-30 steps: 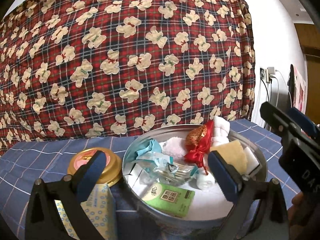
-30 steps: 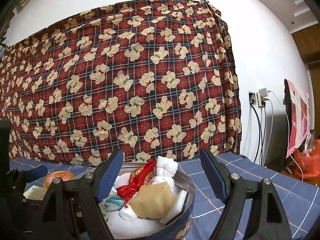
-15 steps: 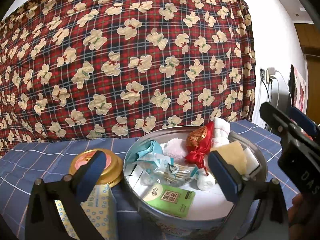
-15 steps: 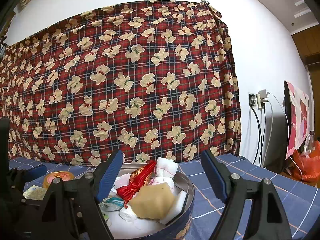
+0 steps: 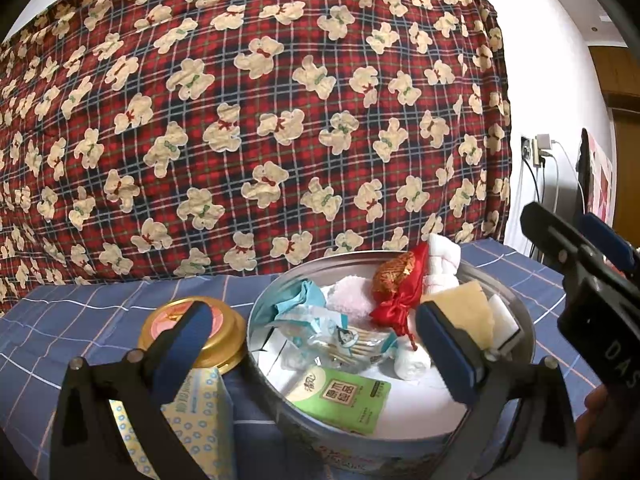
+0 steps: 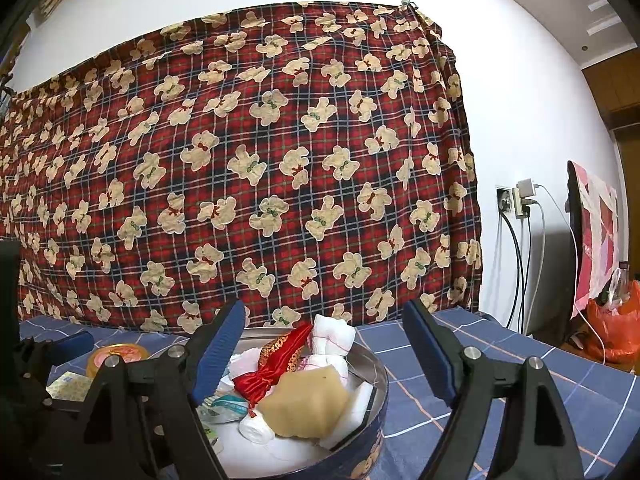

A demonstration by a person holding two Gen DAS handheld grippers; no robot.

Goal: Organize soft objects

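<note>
A round metal tin (image 5: 524, 344) (image 6: 380, 376) stands on the blue checked cloth, filled with soft things: a red satin pouch (image 5: 396, 300) (image 6: 276, 368), a white rolled towel (image 5: 442, 258) (image 6: 332, 340), a tan sponge (image 5: 464, 312) (image 6: 304, 404), a pink cloth (image 5: 350, 296), a teal wrapper (image 5: 304, 300) and a green packet (image 5: 340, 396). My left gripper (image 5: 316, 344) hovers open in front of the tin, nothing between its fingers. My right gripper (image 6: 324, 348) is open too, level above the tin's near side, and shows at the right edge of the left wrist view (image 5: 584, 264).
A gold-lidded jar (image 5: 224, 328) (image 6: 116, 354) and a yellow-patterned tissue pack (image 5: 200, 404) (image 6: 68, 386) sit left of the tin. A red plaid bear-print blanket (image 5: 256, 120) hangs behind. Wall socket with cables (image 6: 520, 204) and an orange bag (image 6: 616, 332) are at right.
</note>
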